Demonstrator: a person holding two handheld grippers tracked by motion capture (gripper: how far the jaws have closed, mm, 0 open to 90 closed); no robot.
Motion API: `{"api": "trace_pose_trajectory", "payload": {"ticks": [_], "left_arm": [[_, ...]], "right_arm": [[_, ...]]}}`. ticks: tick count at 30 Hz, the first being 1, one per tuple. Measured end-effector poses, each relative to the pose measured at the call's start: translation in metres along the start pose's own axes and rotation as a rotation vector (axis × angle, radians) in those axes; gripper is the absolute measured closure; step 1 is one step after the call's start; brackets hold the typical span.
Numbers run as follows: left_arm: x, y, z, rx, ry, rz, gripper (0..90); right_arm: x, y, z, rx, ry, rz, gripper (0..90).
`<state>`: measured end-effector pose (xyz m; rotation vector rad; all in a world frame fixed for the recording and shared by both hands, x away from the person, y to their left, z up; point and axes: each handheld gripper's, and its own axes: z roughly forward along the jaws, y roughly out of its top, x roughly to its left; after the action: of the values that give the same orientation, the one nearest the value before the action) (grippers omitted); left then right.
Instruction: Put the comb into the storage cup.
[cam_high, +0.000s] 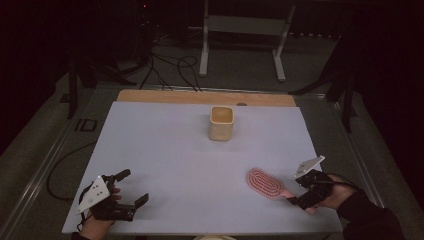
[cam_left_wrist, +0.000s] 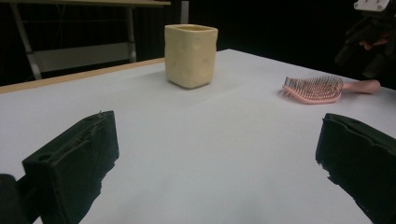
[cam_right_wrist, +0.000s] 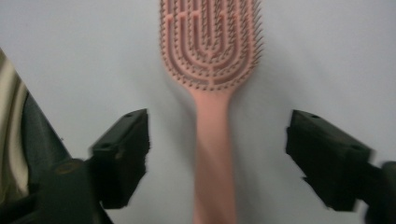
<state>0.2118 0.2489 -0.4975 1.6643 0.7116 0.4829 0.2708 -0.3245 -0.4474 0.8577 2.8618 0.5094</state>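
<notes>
Right claw (cam_right_wrist: 217, 149): jaws wide apart, astride the handle of the pink plastic bristle hairbrush (cam_right_wrist: 211, 56), not pressing.
Left claw (cam_left_wrist: 215, 163): wide open, empty, over the white surface (cam_left_wrist: 201, 140).

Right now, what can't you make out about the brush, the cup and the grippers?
- Brush: handle end blurred and cut off by the bottom edge in the right gripper view; hidden behind the right gripper in the high view.
- Cup: its inside is too dark and small in the high view.
- Left gripper: jaws cut off by the bottom edge.
</notes>
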Motion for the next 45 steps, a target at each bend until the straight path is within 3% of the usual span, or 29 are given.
{"api": "trace_pose_trajectory", "payload": {"ticks": [3,13,15,17,29,41,45], "left_arm": [[0.000,0.000,0.000,0.003,0.000,0.004,0.1],[0.000,0.000,0.000,0.004,-0.003,-0.003,0.1],[0.000,0.000,0.000,0.005,-0.004,0.000,0.1],[0.000,0.000,0.000,0.002,-0.003,-0.004,0.1],[0.000,0.000,0.000,0.002,-0.004,-0.006,0.1],[0.000,0.000,0.000,0.006,-0.005,0.002,0.1],[0.000,0.000,0.000,0.004,-0.005,-0.003,0.1]], "right_arm": [[0.003,0.003,0.004,0.017,0.016,-0.009,11.5],[0.010,0.013,0.014,0.064,0.033,-0.070,9.0],[0.012,0.015,0.016,0.079,0.015,-0.052,9.5],[0.010,0.016,0.017,0.091,0.016,-0.066,9.7],[0.005,0.021,0.027,0.160,0.011,-0.059,29.2],[0.002,0.024,0.036,0.216,-0.018,-0.072,59.6],[0.002,0.026,0.038,0.234,-0.033,-0.057,63.1]]}}
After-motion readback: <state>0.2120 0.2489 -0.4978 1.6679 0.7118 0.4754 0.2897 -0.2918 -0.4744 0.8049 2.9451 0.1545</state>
